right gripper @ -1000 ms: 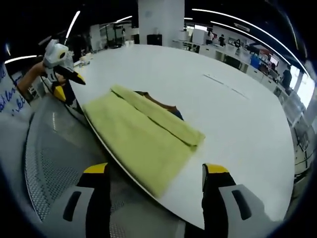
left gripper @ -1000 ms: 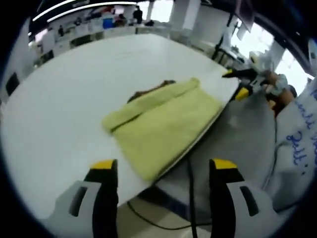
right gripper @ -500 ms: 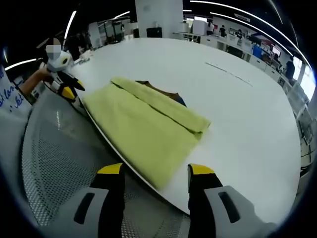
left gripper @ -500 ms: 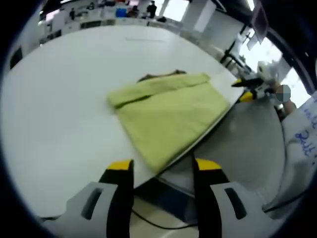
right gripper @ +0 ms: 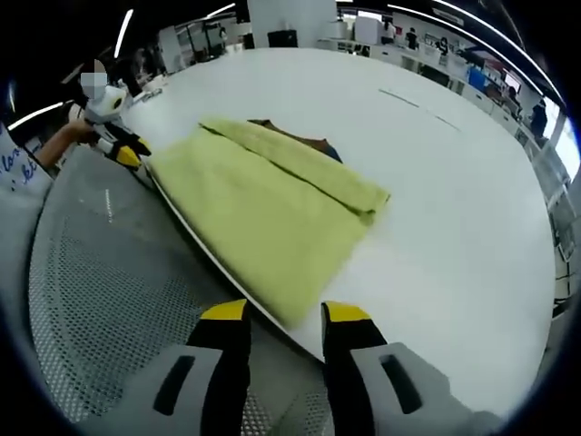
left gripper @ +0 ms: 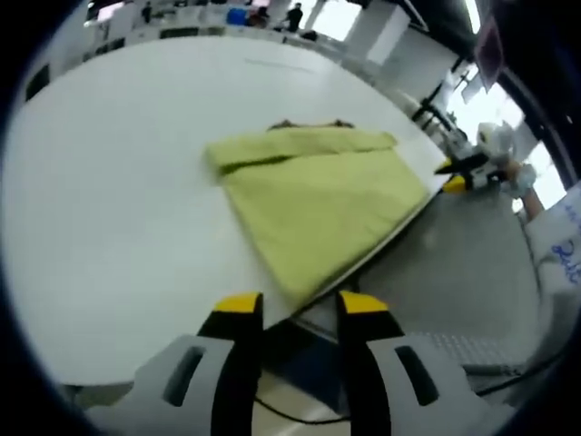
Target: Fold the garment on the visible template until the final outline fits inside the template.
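A yellow-green garment (left gripper: 313,195) lies folded into a rough rectangle on a smooth, white, matte surface (left gripper: 109,200), right at its near edge. The cloth looks soft and slightly fuzzy, like fleece or terry. One long side is folded over into a thick band (right gripper: 304,168), and a bit of dark brown fabric (right gripper: 300,141) peeks out from under that band on the far side. In the right gripper view the garment (right gripper: 263,218) runs along the surface's curved edge, with one corner reaching the rim.

The left hand-held gripper (left gripper: 295,313) points at the garment's near corner from just off the surface; its two grey jaws with yellow tips stand slightly apart, gripping nothing. The right hand-held gripper (right gripper: 277,318) likewise hovers off the edge near the other corner, its yellow-tipped jaws narrowly parted and empty. Beside the surface lies a grey perforated metal floor (right gripper: 100,291).
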`<state>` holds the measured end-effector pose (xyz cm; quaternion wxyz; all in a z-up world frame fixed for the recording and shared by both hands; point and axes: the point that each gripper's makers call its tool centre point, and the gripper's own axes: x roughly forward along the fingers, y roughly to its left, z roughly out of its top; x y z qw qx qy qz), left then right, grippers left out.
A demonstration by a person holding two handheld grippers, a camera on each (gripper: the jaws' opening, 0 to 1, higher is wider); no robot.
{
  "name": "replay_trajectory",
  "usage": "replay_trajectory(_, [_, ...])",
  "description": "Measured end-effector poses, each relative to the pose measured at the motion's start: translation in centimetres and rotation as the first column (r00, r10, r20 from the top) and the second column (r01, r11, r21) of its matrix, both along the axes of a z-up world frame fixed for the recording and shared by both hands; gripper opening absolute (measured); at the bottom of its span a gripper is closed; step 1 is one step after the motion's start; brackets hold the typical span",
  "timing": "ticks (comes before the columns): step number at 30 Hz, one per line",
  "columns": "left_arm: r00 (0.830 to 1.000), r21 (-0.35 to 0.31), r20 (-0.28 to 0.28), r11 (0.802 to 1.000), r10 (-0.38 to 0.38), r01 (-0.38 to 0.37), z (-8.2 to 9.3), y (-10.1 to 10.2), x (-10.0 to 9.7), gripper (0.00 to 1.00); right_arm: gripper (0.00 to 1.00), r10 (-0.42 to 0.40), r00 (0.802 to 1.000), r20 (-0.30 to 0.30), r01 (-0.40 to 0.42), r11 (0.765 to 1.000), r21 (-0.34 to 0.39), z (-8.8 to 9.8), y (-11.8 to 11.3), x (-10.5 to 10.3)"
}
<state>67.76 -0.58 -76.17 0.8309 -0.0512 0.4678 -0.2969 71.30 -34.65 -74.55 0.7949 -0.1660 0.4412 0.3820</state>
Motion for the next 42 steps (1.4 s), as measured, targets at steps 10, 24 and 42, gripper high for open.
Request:
replay_trajectory(10, [1.000,0.018,-0.016,1.000,-0.011,0.012,-0.4,-0.1,0.1,0.27,0.20,0.048,0.998,-0.044,-0.052,0.995,-0.090,-1.5,-0.5,-0.2])
replay_trajectory(24, [0.999,0.024,-0.030,1.000,-0.020,0.020,-0.7,-0.2,0.2,0.24,0.14,0.030,0.994,-0.104,-0.040,0.995,-0.095,-2.9,-1.1,-0.3])
replay_trajectory(42, [0.999,0.030,-0.033,0.999,-0.026,0.027,-1.0,-0.3,0.1,0.19,0.08,0.032,0.991,-0.129,-0.042,0.996,-0.076,-3.5,-0.5,-0.4])
